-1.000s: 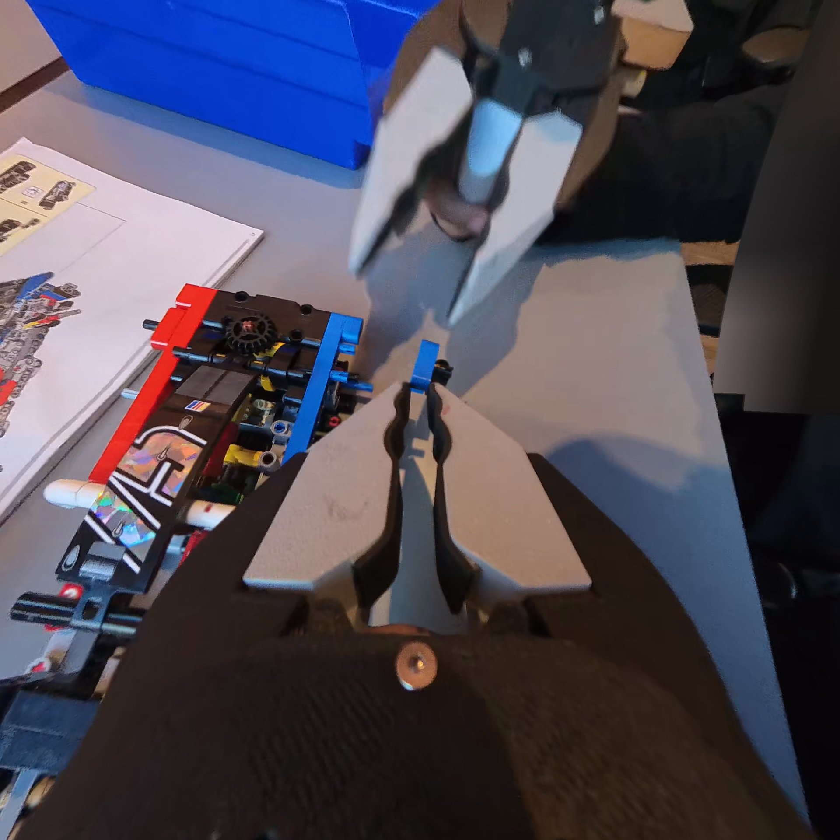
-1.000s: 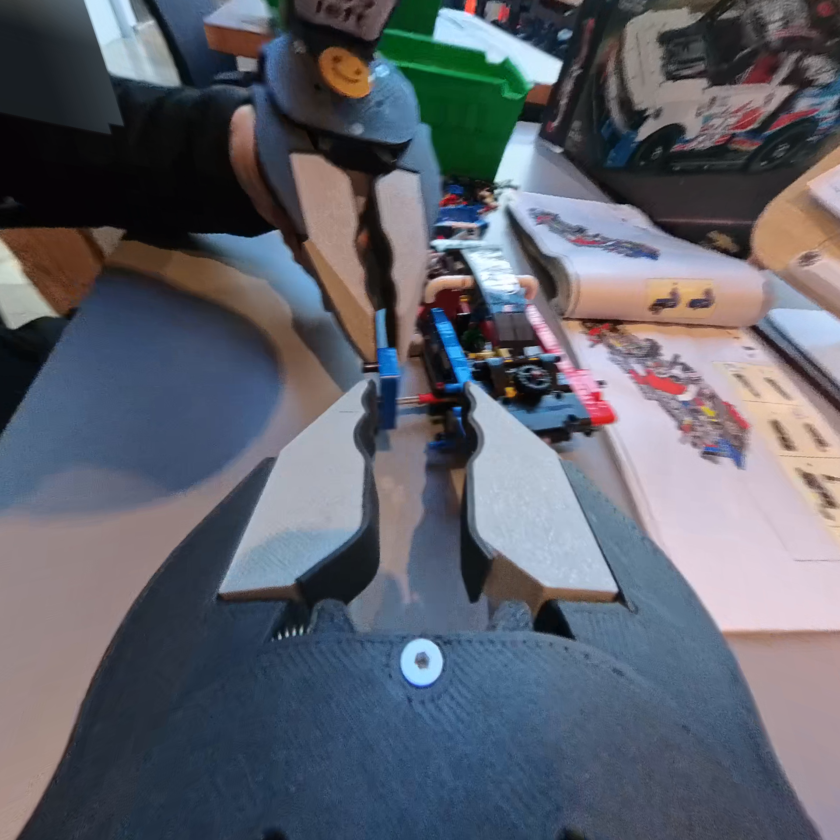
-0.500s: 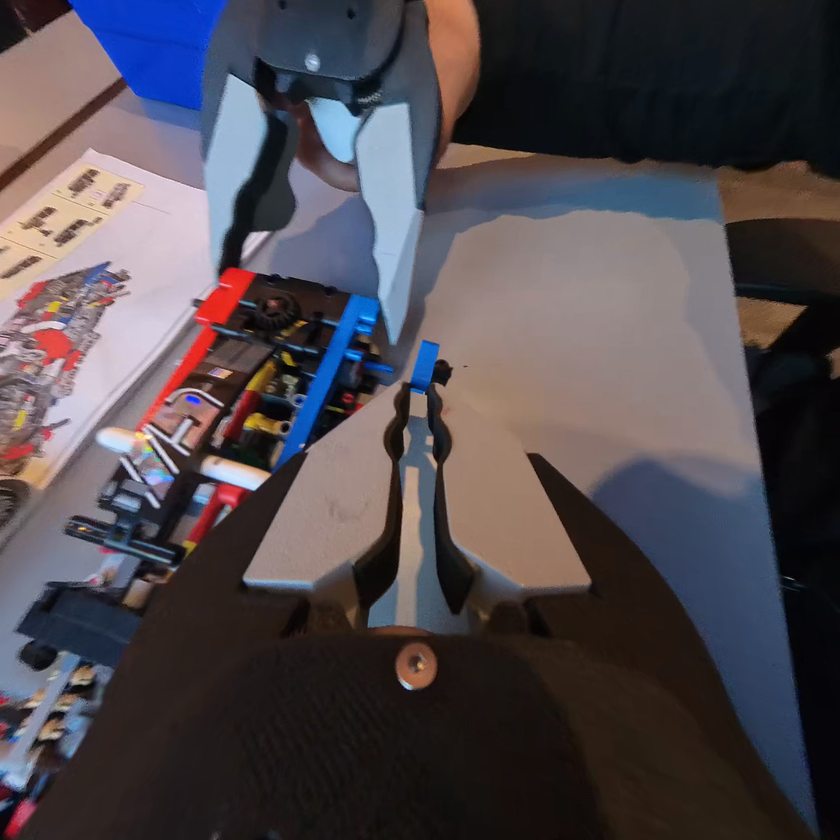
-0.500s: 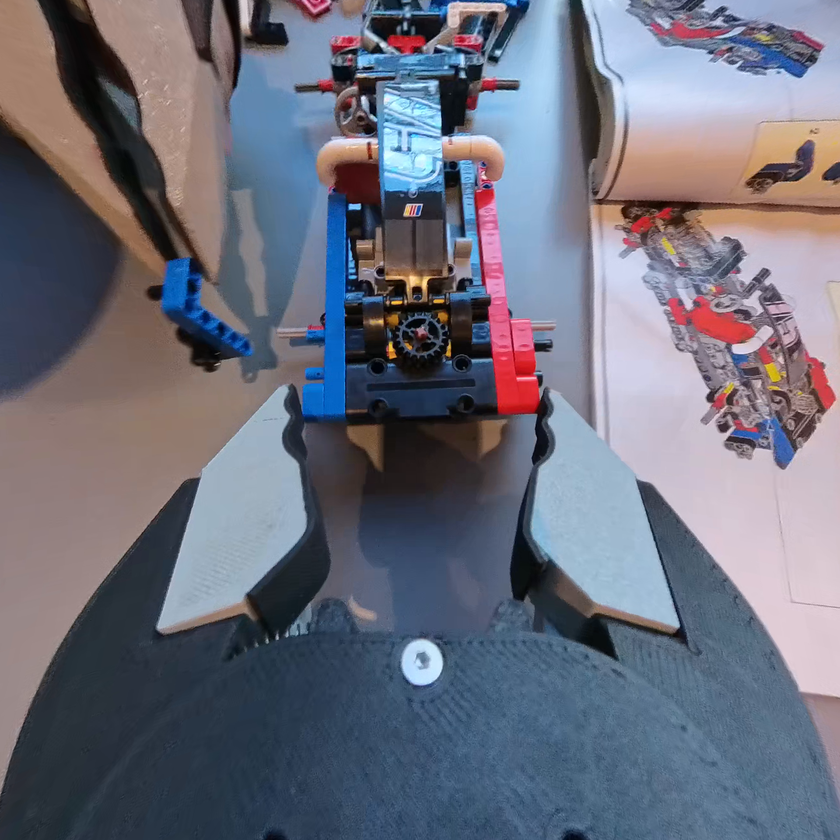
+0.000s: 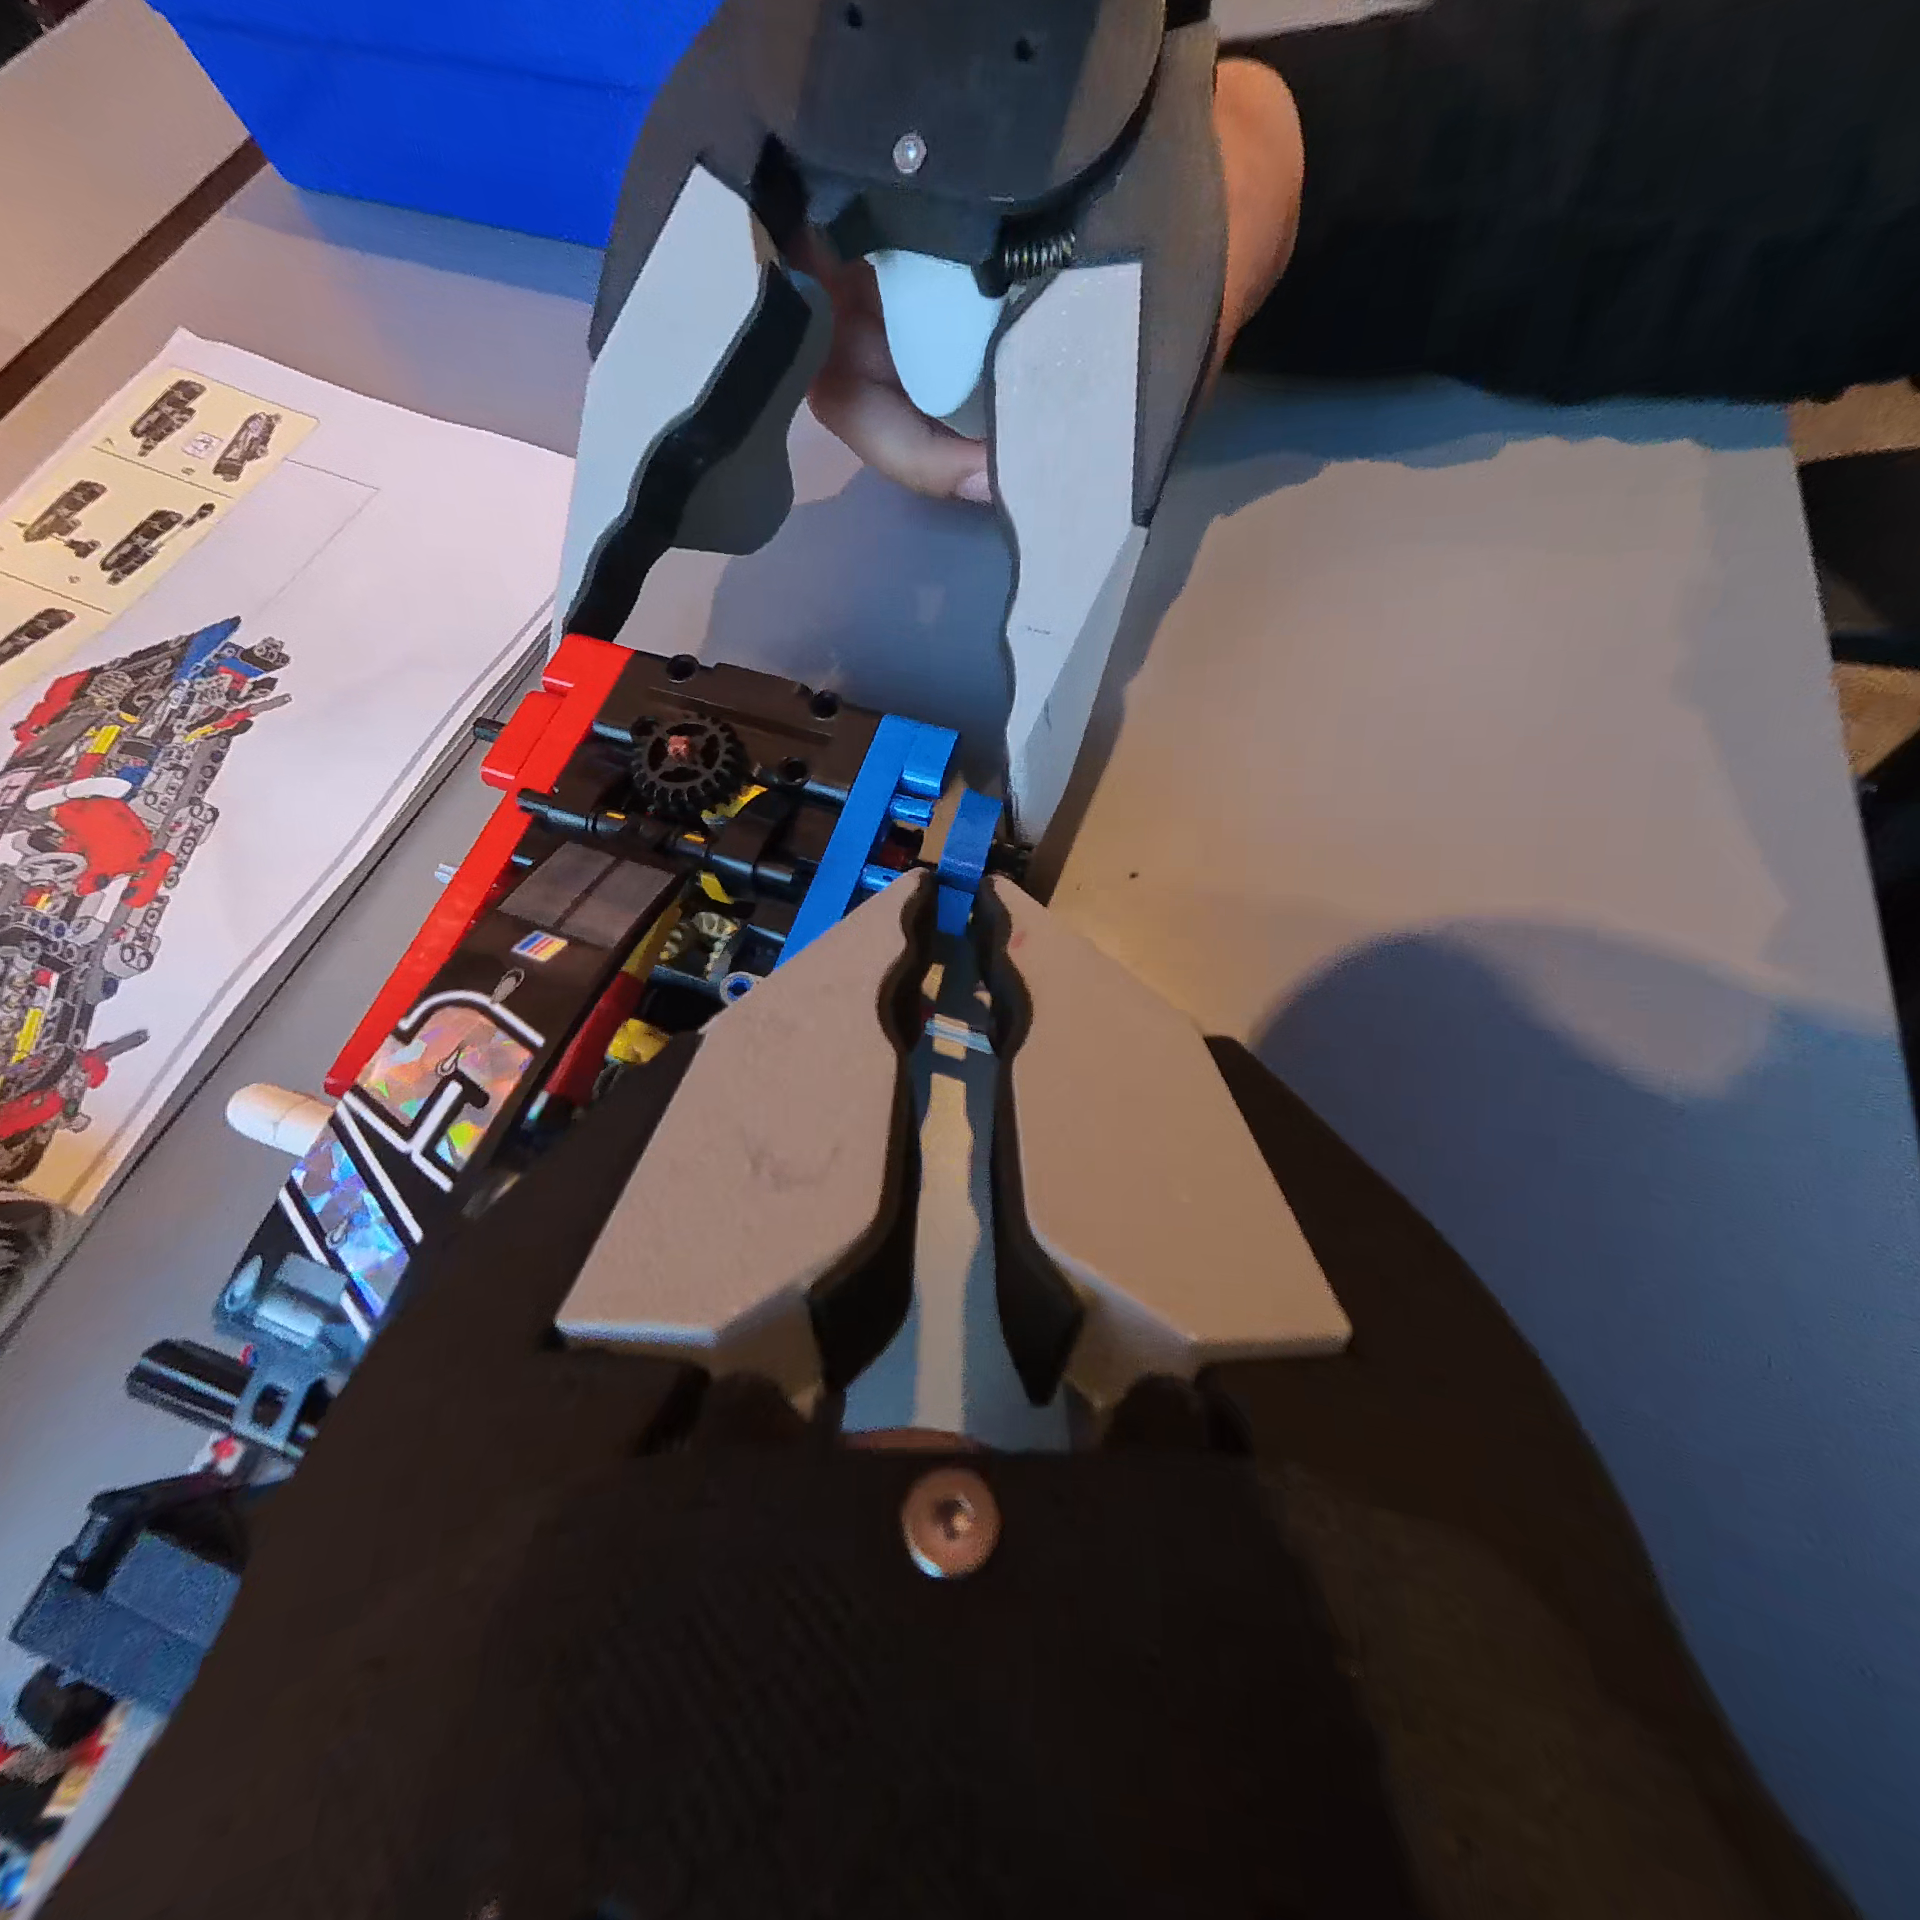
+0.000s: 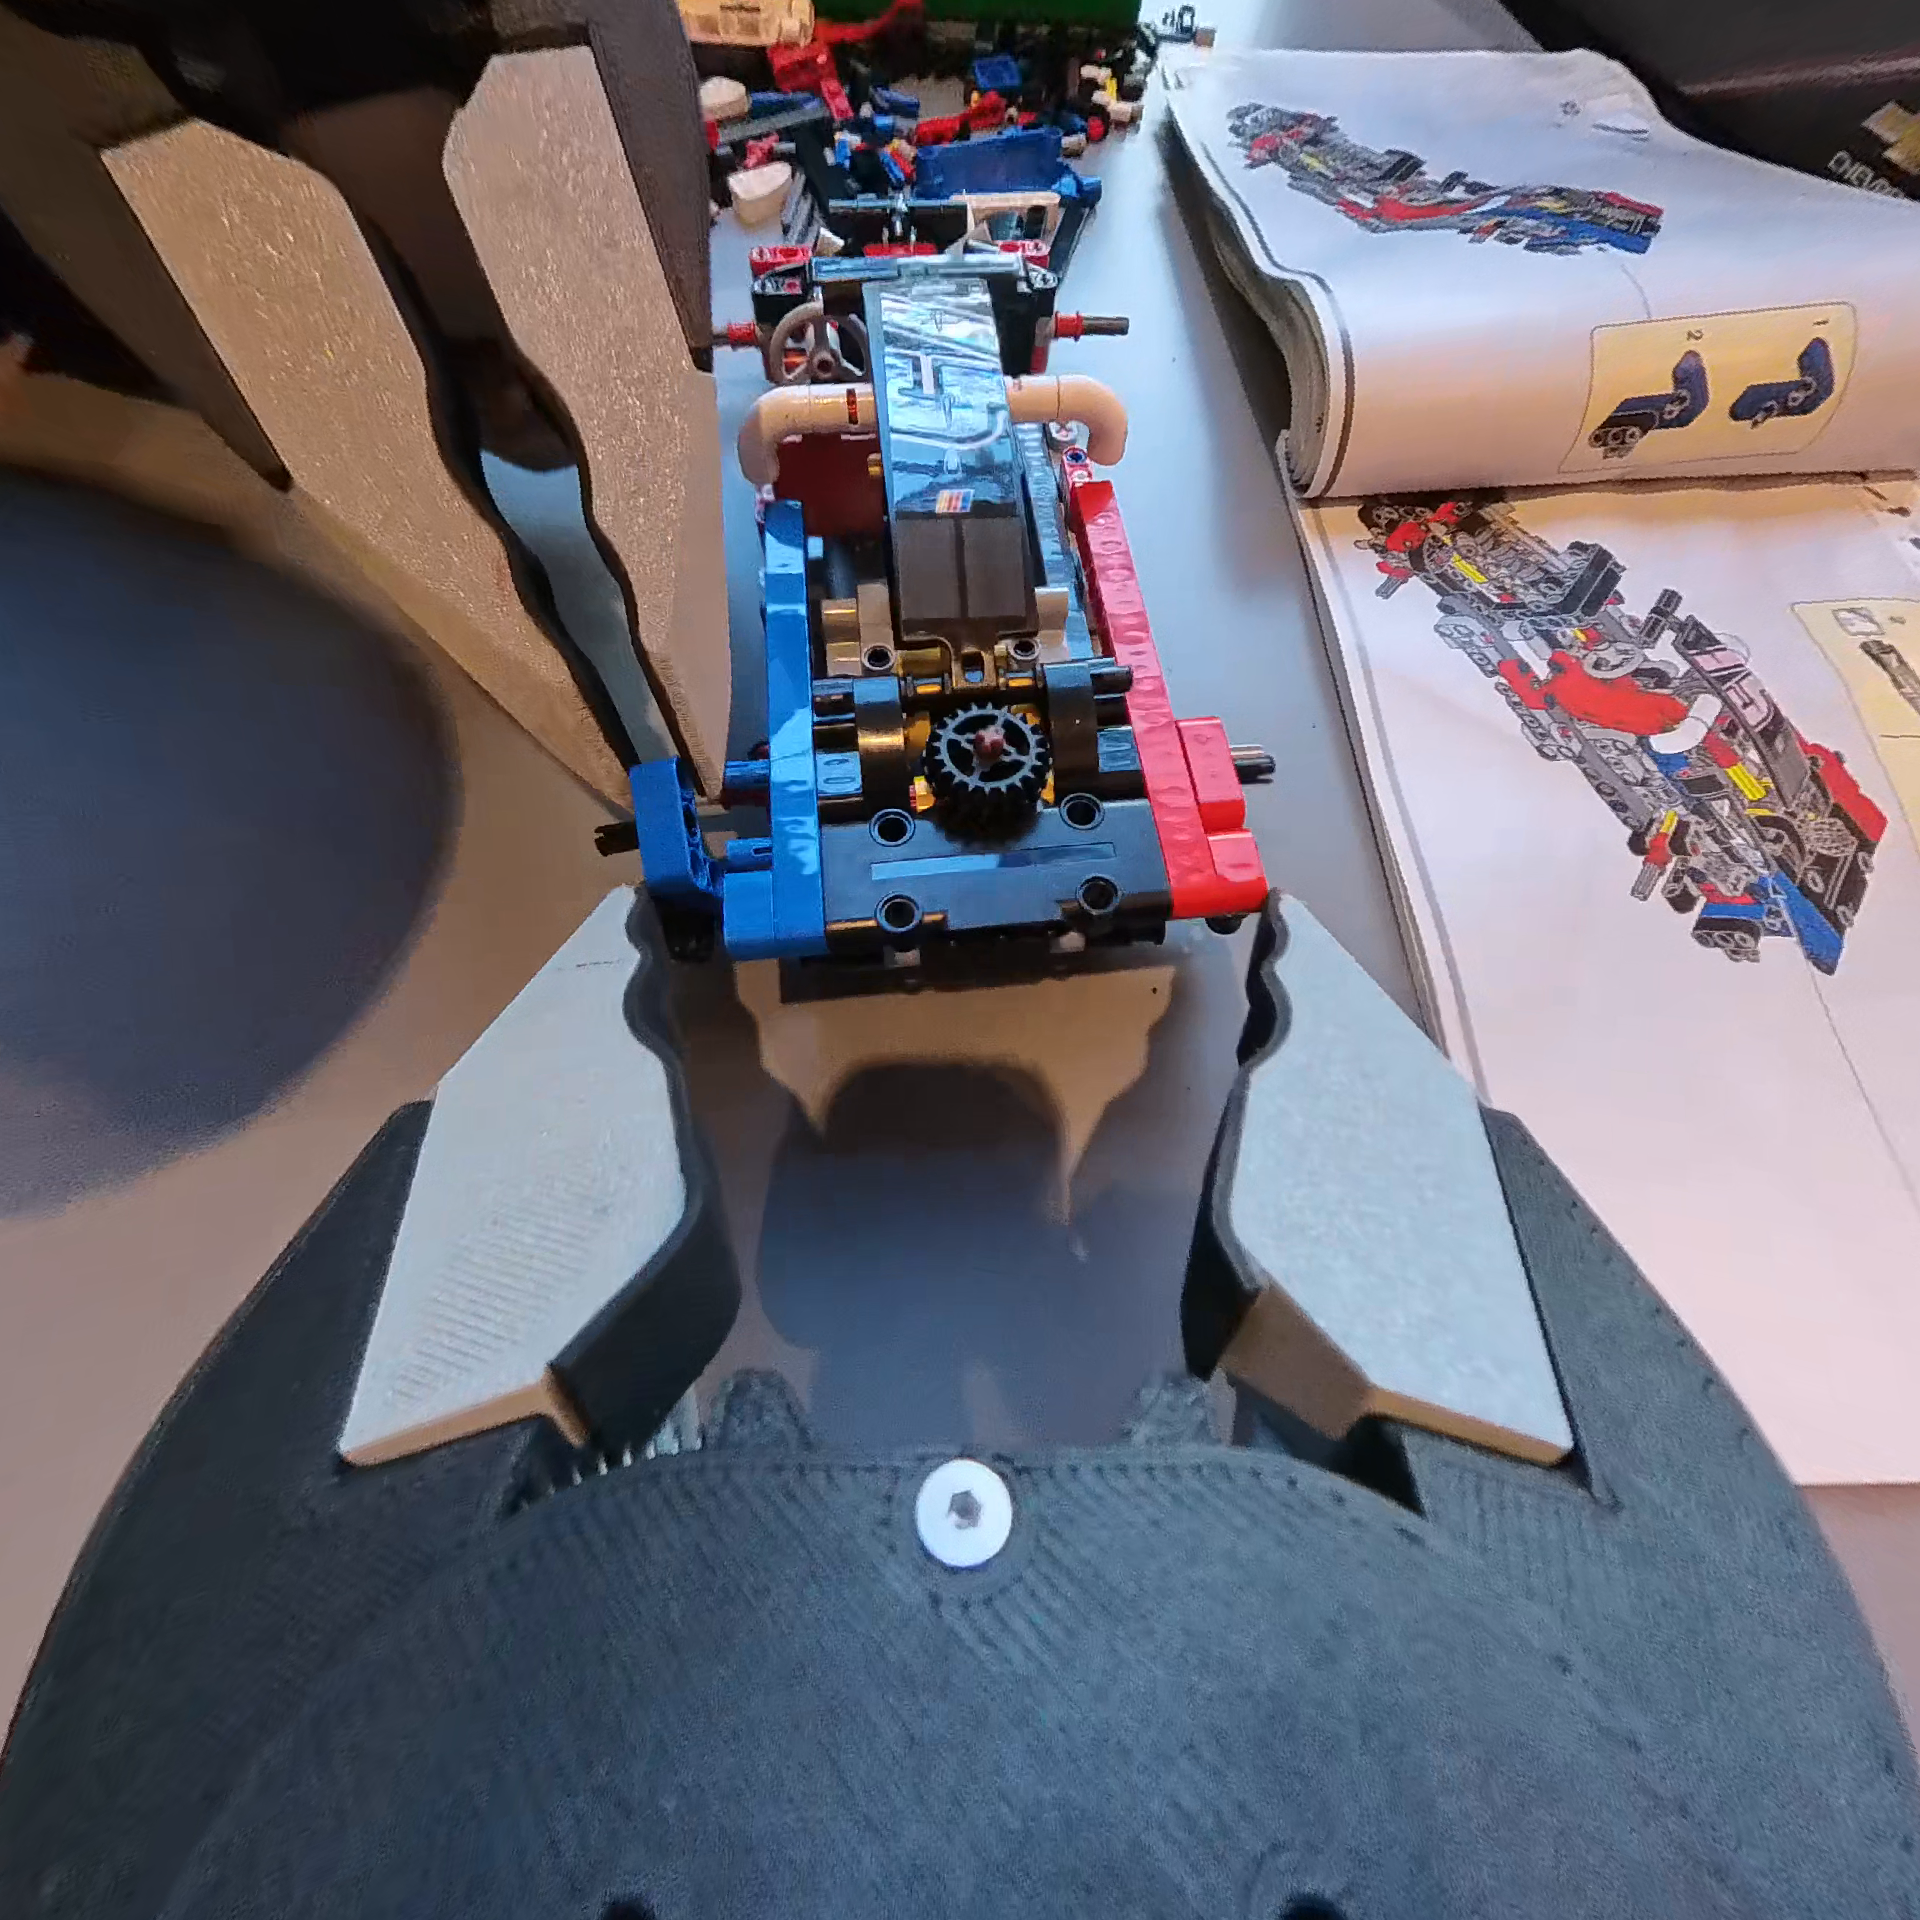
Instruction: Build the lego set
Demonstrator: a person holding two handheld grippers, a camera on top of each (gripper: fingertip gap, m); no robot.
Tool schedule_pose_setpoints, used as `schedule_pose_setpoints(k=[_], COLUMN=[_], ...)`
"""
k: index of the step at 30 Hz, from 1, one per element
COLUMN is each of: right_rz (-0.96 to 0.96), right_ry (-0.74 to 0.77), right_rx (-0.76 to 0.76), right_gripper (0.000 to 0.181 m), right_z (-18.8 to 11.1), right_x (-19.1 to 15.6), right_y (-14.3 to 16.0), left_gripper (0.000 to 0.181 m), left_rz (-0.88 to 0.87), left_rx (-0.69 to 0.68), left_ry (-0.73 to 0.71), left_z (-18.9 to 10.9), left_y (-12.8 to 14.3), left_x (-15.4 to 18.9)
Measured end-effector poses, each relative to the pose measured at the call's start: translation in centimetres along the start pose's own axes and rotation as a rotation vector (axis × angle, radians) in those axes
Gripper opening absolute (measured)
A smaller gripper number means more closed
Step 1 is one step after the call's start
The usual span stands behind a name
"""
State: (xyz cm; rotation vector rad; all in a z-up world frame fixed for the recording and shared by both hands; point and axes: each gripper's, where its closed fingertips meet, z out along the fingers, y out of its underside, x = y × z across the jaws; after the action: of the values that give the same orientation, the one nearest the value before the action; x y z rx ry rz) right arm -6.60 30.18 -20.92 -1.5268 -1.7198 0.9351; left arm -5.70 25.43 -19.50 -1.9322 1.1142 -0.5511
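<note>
Bench (image 6: 260, 1299): smooth matt grey laminate, soft sheen where light falls. Lego chassis (image 6: 977, 727): hard glossy plastic, blue and red beams shiny; black gear (image 6: 984, 753) duller plastic. Long black panel (image 5: 447, 1070) on the chassis carries a holographic foil sticker, mirror-like. Small blue beam (image 5: 961, 852): same glossy plastic. Right gripper (image 6: 951, 935): body black 3D-printed plastic, layer lines showing, rough matt; fingers (image 6: 540, 1174) with grey faces, fine ribbed print texture. Left gripper (image 5: 948, 904): same black ribbed print, smoother grey faces, bright metal screw (image 5: 948, 1529). Instruction booklet (image 6: 1558, 935): matt printed paper. Blue bin (image 5: 436, 94): smooth plastic. Black sleeve (image 5: 1610, 187): matt cloth.
</note>
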Motion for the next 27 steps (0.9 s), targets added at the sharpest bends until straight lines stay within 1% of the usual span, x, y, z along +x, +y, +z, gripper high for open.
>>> schedule_pose_setpoints(k=[4, 7, 9, 10, 11, 12, 14, 16, 21, 24, 27], right_rz=[0.027, 0.049, 0.085, 0.099, 0.109, 0.112, 0.086, 0.053, -0.038, -0.097, -0.094], right_ry=[-0.022, -0.055, -0.085, -0.099, -0.108, -0.109, -0.072, -0.023, 0.086, 0.129, 0.124], right_rx=[0.015, 0.043, 0.074, 0.071, 0.051, 0.022, -0.016, -0.027, -0.068, -0.053, -0.028], right_gripper=[0.106, 0.098, 0.094, 0.093, 0.096, 0.102, 0.103, 0.106, 0.109, 0.108, 0.108], right_z=[-0.2, -0.9, -1.8, -2.2, -2.4, -2.5, -2.3, -1.8, -1.1, -1.1, -1.2], right_x=[0.0, 0.2, 0.3, 0.2, 0.1, -0.1, -0.5, -0.8, -1.6, -2.0, -2.3], right_y=[-0.1, -0.2, -0.2, 0.0, 0.3, 0.8, 1.3, 1.3, 1.9, 1.6, 1.2], left_gripper=[0.005, 0.005, 0.005, 0.005, 0.005, 0.005, 0.005, 0.005, 0.005, 0.004, 0.005], left_rz=[-0.059, -0.118, -0.116, -0.09, -0.072, -0.069, -0.067, -0.007, 0.255, 0.318, 0.363], left_rx=[0.035, 0.072, 0.103, 0.142, 0.171, 0.173, 0.175, 0.216, 0.246, 0.218, 0.215], left_ry=[0.023, 0.055, 0.092, 0.109, 0.11, 0.107, 0.115, 0.119, 0.084, 0.069, 0.043], left_z=[-0.2, -0.3, -0.6, -1.0, -1.2, -1.3, -1.5, -1.8, -2.2, -1.8, -1.6], left_y=[0.3, 0.5, 0.4, -0.1, -0.5, -0.5, -0.4, -0.9, -0.8, -0.4, -0.4], left_x=[-0.1, -0.1, 0.4, 0.7, 0.8, 0.8, 0.9, 1.3, 2.6, 2.9, 2.8])
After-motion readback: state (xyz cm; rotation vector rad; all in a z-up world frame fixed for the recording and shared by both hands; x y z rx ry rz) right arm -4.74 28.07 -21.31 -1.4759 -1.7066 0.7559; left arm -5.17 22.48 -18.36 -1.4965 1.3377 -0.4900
